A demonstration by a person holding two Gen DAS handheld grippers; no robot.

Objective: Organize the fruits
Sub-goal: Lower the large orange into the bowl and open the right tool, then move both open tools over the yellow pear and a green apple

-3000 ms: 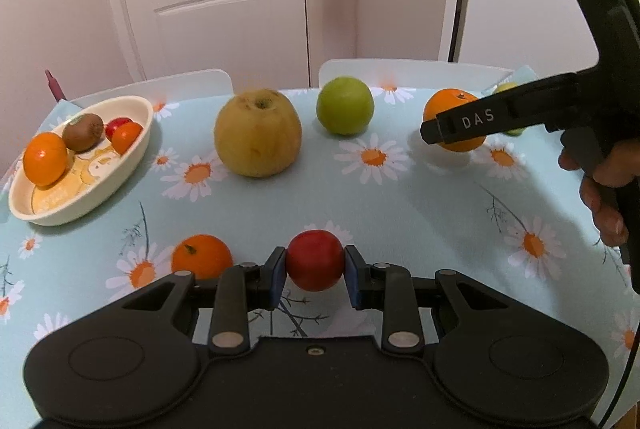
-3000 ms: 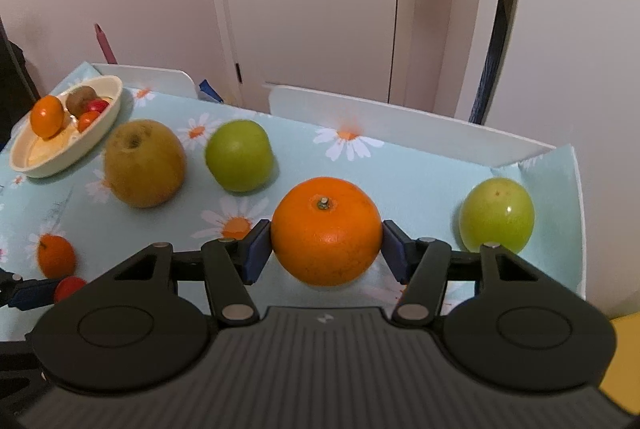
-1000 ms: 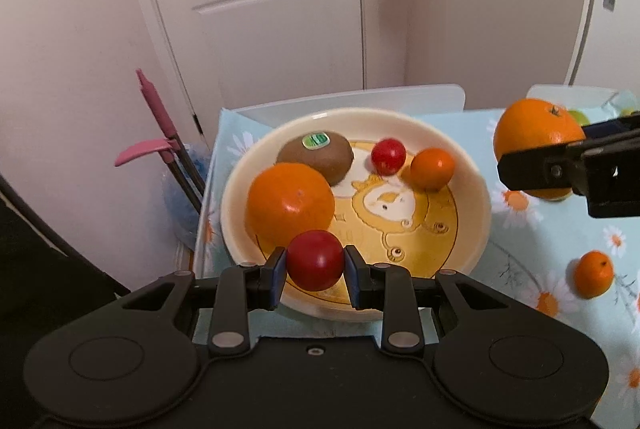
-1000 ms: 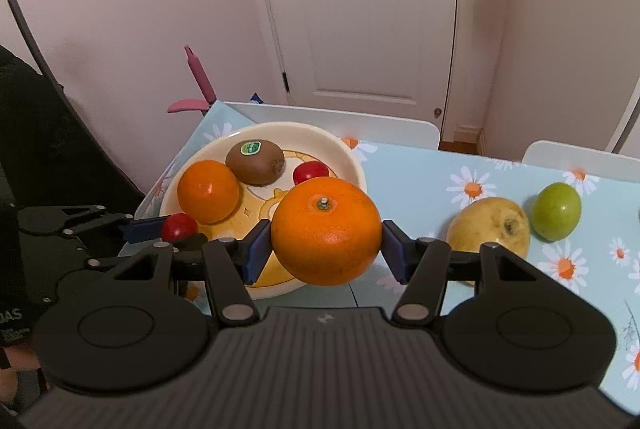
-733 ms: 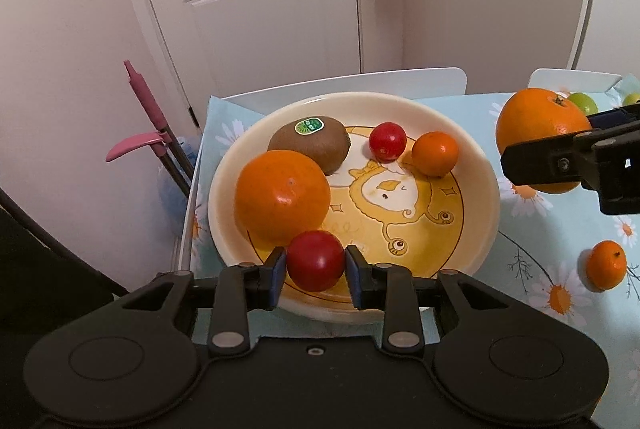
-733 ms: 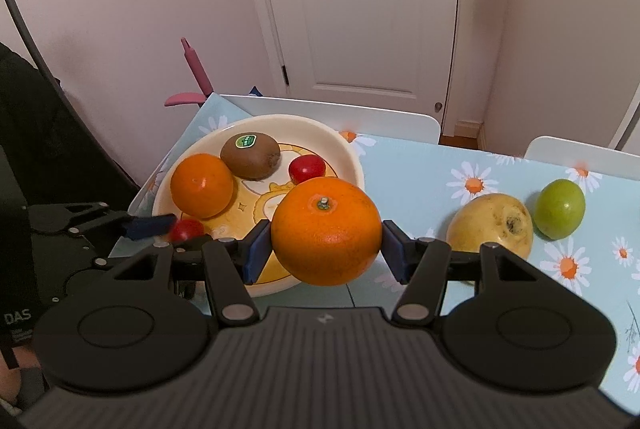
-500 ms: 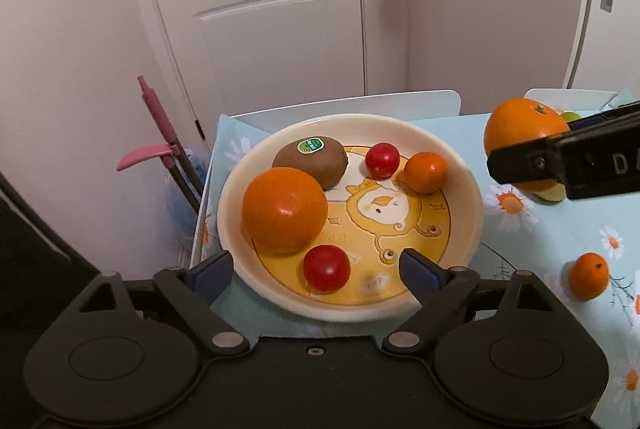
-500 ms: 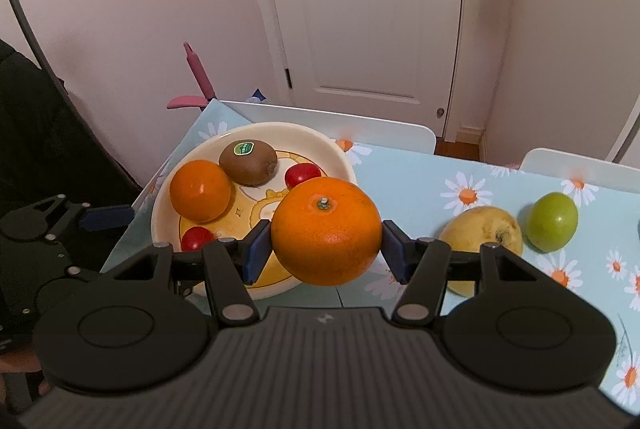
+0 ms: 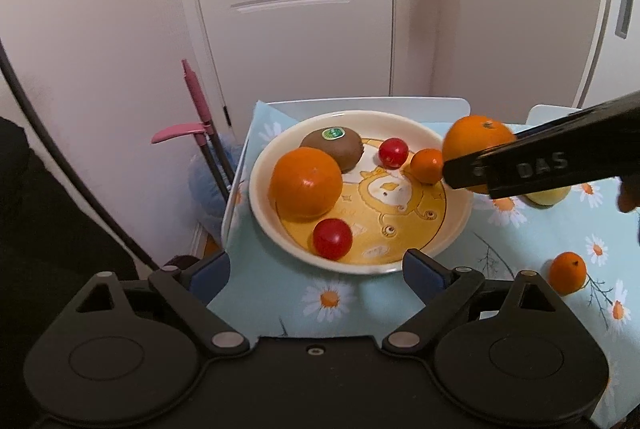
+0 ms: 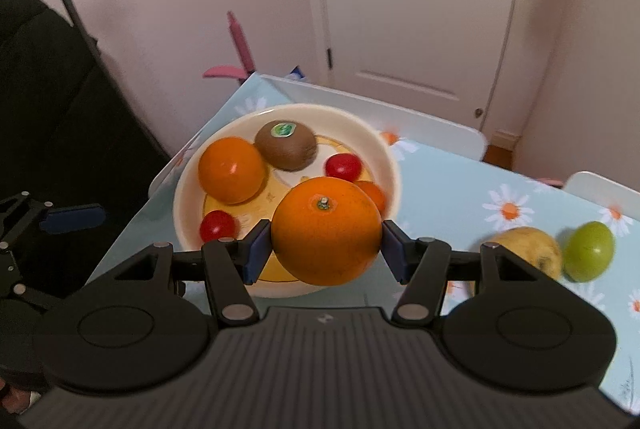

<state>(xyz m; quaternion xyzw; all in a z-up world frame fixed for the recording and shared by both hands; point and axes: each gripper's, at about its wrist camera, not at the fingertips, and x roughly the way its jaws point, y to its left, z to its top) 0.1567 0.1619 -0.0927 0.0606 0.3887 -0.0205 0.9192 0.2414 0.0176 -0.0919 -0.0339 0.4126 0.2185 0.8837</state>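
A cream plate (image 9: 460,225) (image 10: 384,153) with a yellow cartoon centre sits at the table's left end. It holds a big orange (image 9: 306,184), a kiwi (image 9: 332,149), two red tomatoes (image 9: 332,239) (image 9: 393,153) and a small mandarin (image 9: 426,165). My left gripper (image 9: 316,271) is open and empty, just short of the plate's near rim. My right gripper (image 10: 326,247) is shut on a large orange (image 10: 326,231) and holds it over the plate's right side; it also shows in the left wrist view (image 9: 478,141).
On the daisy tablecloth (image 10: 452,189) right of the plate lie a yellow pear (image 10: 528,249), a green apple (image 10: 588,251) and a small mandarin (image 9: 567,272). A pink-handled broom (image 9: 196,97) leans past the table's left edge. White chair backs (image 9: 360,105) stand behind.
My left gripper opened and let the red tomato go onto the plate, then drew back a little. My right gripper carried the large orange left, over the plate.
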